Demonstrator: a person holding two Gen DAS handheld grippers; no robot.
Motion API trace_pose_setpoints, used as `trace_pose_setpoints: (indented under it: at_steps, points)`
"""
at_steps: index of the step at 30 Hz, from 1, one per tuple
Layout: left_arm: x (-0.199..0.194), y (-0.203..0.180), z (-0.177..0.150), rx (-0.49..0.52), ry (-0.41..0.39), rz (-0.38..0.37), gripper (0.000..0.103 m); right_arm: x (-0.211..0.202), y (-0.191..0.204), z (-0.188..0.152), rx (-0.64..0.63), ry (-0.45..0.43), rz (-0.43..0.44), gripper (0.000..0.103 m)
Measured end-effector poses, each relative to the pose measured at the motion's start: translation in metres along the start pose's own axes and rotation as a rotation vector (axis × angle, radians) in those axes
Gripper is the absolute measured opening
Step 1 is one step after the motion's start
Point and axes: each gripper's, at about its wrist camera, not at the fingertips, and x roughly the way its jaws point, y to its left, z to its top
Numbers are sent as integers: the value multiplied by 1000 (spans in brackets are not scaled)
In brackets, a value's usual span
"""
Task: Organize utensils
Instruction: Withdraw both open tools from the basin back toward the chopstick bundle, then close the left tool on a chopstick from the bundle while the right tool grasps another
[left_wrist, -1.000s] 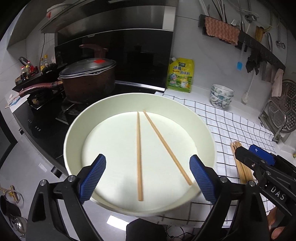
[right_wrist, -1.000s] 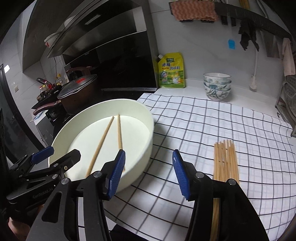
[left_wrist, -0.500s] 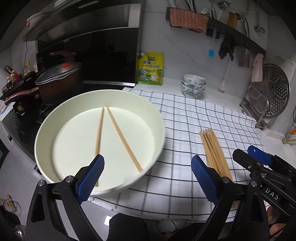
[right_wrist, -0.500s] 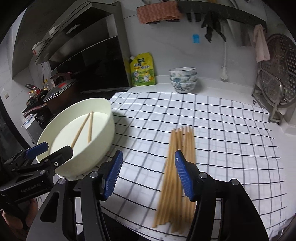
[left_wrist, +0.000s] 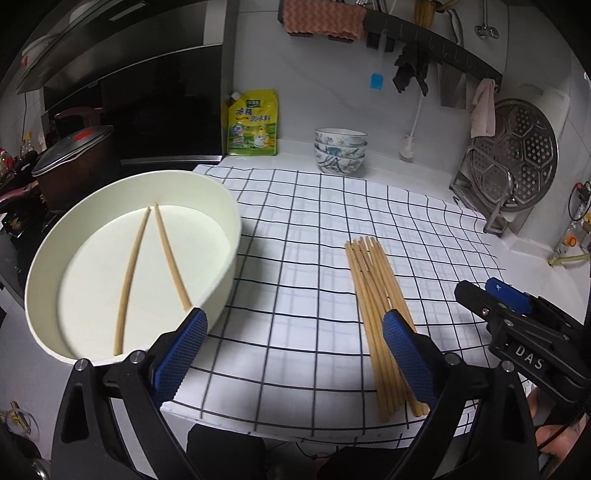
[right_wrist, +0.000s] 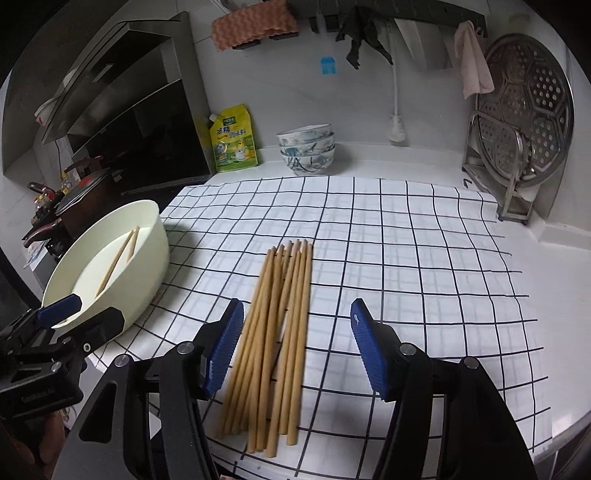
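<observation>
While two hand-held black grippers with ribbed blue pads are hanging above a white cloth with a black grid (right_wrist: 406, 236), a loose bundle of pale wooden chopsticks (right_wrist: 280, 332) is lying on that cloth near its front edge, tips pointing toward the wall. The right gripper (right_wrist: 295, 347) is standing with its jaws apart and has just been opening wider; the bundle is showing between the pads, untouched by either. The left gripper (left_wrist: 291, 354) is likewise spread wide, holding nothing, with bare cloth in the gap, the bundle (left_wrist: 380, 317) beside its right pad and the bowl's rim beside its left pad. To the left, a large round cream-coloured bowl (left_wrist: 225, 206) is sitting at the cloth's edge, with two more wooden chopsticks (left_wrist: 147, 266) lying in it, meeting at their far tips. Behind, a yellow-green seasoning pouch (left_wrist: 253, 123) and a stack of patterned blue-and-white bowls (left_wrist: 340, 149) are standing against the white wall.
</observation>
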Motion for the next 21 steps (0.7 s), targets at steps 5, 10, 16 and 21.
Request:
trace_pose_setpoints:
  at_steps: [5, 10, 16, 21]
  points:
    - [14, -16, 1, 14, 16, -1, 94, 16, -9, 1, 12, 28, -5, 58]
    - [26, -24, -2, 11, 27, 13, 94, 25, -16, -4, 13, 52, -23, 58]
    - [42, -30, -10, 8, 68, 33, 94, 37, -27, -10, 20, 94, -33, 58]
    - [49, -33, -16, 21, 83, 43, 94, 47, -32, -15, 23, 127, -38, 58]
